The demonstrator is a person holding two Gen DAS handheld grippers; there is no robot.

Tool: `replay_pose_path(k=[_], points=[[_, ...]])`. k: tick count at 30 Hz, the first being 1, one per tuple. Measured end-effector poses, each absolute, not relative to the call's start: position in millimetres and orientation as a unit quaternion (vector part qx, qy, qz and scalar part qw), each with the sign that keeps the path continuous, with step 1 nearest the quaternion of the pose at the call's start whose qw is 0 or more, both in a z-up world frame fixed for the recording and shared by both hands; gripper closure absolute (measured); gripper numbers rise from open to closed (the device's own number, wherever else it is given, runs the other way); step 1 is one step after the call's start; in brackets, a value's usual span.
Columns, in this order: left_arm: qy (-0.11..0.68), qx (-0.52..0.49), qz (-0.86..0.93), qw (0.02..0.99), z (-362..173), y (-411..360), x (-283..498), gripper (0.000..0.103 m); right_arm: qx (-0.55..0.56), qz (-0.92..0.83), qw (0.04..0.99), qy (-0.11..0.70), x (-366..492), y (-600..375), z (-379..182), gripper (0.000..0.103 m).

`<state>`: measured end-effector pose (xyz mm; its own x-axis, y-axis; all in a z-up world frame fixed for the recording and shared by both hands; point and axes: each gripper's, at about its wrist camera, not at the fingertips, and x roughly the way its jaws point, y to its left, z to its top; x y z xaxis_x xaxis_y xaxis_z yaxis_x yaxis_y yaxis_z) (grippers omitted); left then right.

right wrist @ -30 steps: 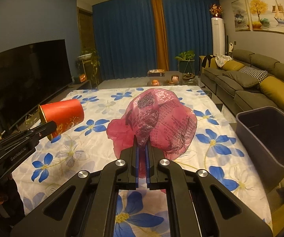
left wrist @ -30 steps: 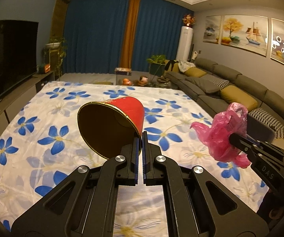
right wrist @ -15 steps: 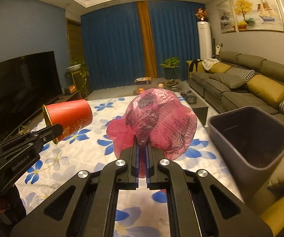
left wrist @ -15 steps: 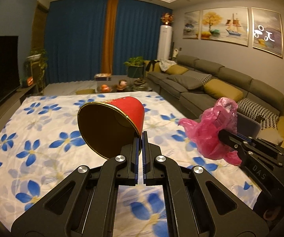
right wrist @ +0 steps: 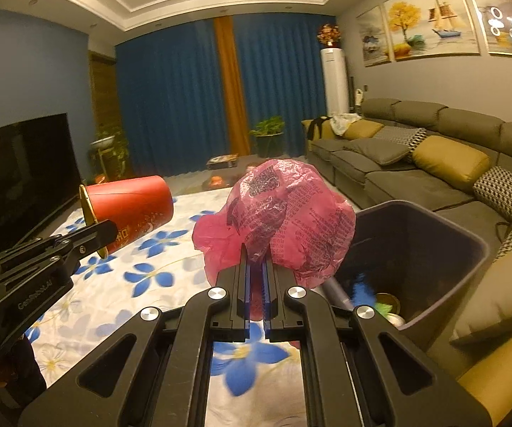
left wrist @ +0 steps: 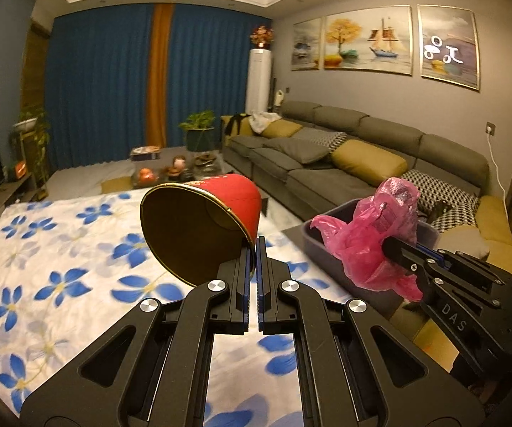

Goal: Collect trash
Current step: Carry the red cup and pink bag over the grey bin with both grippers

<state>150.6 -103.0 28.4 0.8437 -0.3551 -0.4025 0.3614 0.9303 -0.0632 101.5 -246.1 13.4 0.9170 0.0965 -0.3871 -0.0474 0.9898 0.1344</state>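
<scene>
Your L gripper (left wrist: 256, 245) pinches the red cup (left wrist: 199, 227) by its rim & your R gripper (right wrist: 255, 267) squeezes the pink bag (right wrist: 284, 220), right by the gray bin (right wrist: 434, 249).

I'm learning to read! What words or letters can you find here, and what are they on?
"DAS": on the right gripper.
"GenRobot.AI", a bit blurred: on the left gripper.
Dark print on the pink plastic bag: too small to read.
Gold lettering on the red paper cup: too blurred to read.
</scene>
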Motion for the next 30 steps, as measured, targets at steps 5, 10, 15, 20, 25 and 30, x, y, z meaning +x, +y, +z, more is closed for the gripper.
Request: replay_pose_path(k=[5, 10, 15, 20, 25, 30], points=[[0.203, 0.011, -0.212, 0.956, 32, -132, 161, 0.101, 0.072, 0.006, 0.978, 0.194, 104, -274, 15, 0.097], [0.199, 0.016, -0.233, 0.952, 34, -158, 169, 0.101, 0.080, -0.021, 0.978, 0.192, 111, -297, 16, 0.097], [0.198, 0.016, -0.252, 0.947, 35, -181, 180, 0.101, 0.094, -0.048, 0.976, 0.191, 120, -325, 19, 0.097], [0.205, 0.013, -0.274, 0.940, 32, -207, 192, 0.101, 0.102, -0.071, 0.974, 0.189, 125, -337, 16, 0.097], [0.213, 0.019, -0.286, 0.934, 24, -228, 204, 0.101, 0.102, -0.083, 0.973, 0.190, 130, -346, 11, 0.097], [0.225, 0.022, -0.294, 0.929, 18, -242, 216, 0.101, 0.109, -0.090, 0.970, 0.200, 138, -357, 3, 0.097]])
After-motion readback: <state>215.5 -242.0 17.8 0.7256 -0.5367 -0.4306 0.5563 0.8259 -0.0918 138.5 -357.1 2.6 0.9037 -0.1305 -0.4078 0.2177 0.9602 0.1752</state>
